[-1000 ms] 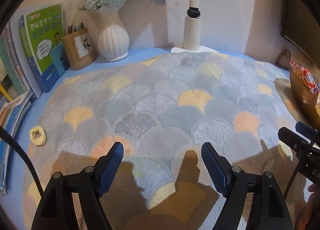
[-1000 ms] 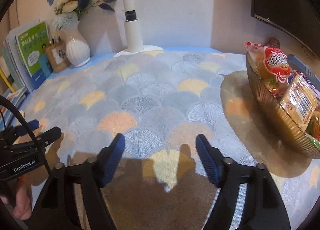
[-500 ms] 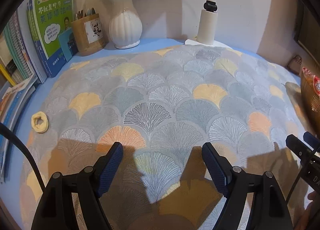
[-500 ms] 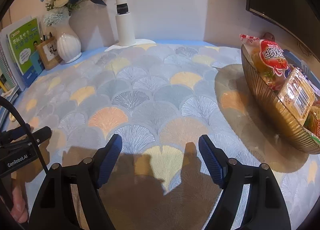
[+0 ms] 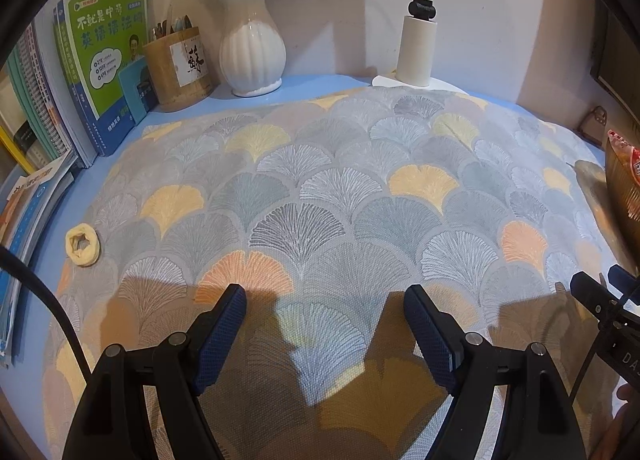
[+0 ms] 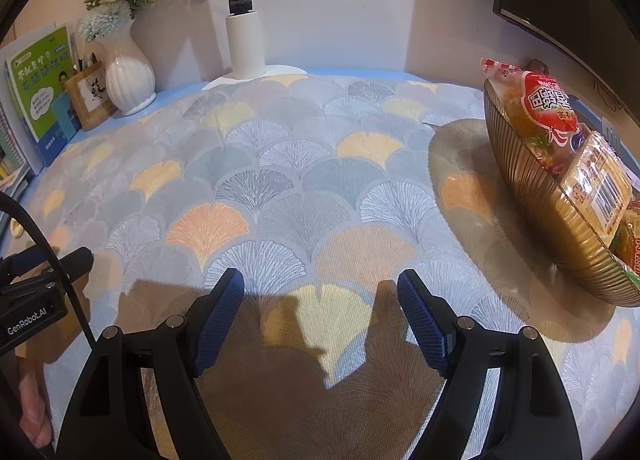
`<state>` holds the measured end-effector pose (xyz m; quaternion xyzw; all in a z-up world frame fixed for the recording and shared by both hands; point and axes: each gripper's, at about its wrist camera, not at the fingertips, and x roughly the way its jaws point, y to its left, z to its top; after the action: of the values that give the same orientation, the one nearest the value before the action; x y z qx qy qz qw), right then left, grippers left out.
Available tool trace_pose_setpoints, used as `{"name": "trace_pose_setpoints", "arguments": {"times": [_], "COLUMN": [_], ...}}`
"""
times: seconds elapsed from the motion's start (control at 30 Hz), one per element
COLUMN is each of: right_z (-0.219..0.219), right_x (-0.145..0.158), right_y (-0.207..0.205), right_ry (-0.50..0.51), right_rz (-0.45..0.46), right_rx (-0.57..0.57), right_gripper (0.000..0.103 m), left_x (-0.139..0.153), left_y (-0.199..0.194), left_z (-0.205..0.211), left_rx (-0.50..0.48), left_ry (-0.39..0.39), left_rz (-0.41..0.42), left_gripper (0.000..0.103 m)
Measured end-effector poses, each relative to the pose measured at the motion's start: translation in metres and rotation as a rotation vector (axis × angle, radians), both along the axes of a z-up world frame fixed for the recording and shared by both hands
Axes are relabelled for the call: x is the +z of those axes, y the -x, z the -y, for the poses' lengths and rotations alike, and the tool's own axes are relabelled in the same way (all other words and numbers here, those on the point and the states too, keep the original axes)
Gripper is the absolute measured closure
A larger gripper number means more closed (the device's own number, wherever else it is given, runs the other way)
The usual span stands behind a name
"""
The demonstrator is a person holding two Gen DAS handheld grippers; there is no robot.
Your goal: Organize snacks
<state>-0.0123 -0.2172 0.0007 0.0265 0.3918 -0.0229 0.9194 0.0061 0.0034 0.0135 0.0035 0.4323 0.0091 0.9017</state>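
Left wrist view: the left gripper (image 5: 324, 302) hangs over the patterned cloth (image 5: 320, 187), jaws spread wide, with only cloth and shadow between the pads.
Right wrist view: the right gripper (image 6: 320, 292) is likewise spread and empty, tilted down at the cloth just ahead of it.
Snacks: a red-labelled packet (image 6: 548, 107) and a yellow wrapped packet (image 6: 600, 183) sit piled in the bowl (image 6: 532, 195), ahead and well to the right of the right gripper; more wrappers show at the near end, too cut off at the frame edge to identify.
Bowl placement: it stands on the cloth at the table's right side, so the snacks look already gathered there.
Bowl from the left: only a sliver of the bowl (image 5: 618, 187) shows at the far right edge, well apart from the left gripper.
Space between the grippers: the two sit side by side, each catching the other at the edge of its view; the cloth ahead of both carries no loose snack.
Back left corner: books (image 5: 100, 59), a pen holder (image 5: 180, 67) and a white vase (image 5: 252, 47) of flowers line the wall, far ahead and to the left, clear of the work.
Lamp: its white post (image 6: 244, 43) stands against the wall, straight ahead.
Hair tie: a pale yellow hair tie (image 5: 83, 244) lies at the cloth's left edge, left of the left gripper; it is not a snack.
Judgement: the task looks near its end, with both grippers empty because nothing is left to carry.
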Motion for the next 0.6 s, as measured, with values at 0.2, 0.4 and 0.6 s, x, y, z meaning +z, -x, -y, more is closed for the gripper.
{"name": "trace_pose_setpoints", "arguments": {"times": [0.2,0.4,0.6], "right_z": [-0.0007,-0.0001,0.0002], "right_x": [-0.001,-0.0017,-0.0026], "right_y": [-0.0001,-0.0013,-0.0018], "right_ry": [0.003,0.006,0.007], "right_rz": [-0.005,-0.01,-0.012], "right_rx": [-0.002,-0.003,-0.005], "right_gripper": [0.024,0.024,0.024], "left_x": [-0.0001,-0.0001,0.0002], "left_y": [0.0,0.0,0.0], "left_z": [0.0,-0.0002,-0.0001], "left_rx": [0.001,0.0,-0.001], "left_ry": [0.0,0.001,0.001], "left_rz": [0.0,0.0,-0.001], "left_gripper": [0.024,0.024,0.024]}}
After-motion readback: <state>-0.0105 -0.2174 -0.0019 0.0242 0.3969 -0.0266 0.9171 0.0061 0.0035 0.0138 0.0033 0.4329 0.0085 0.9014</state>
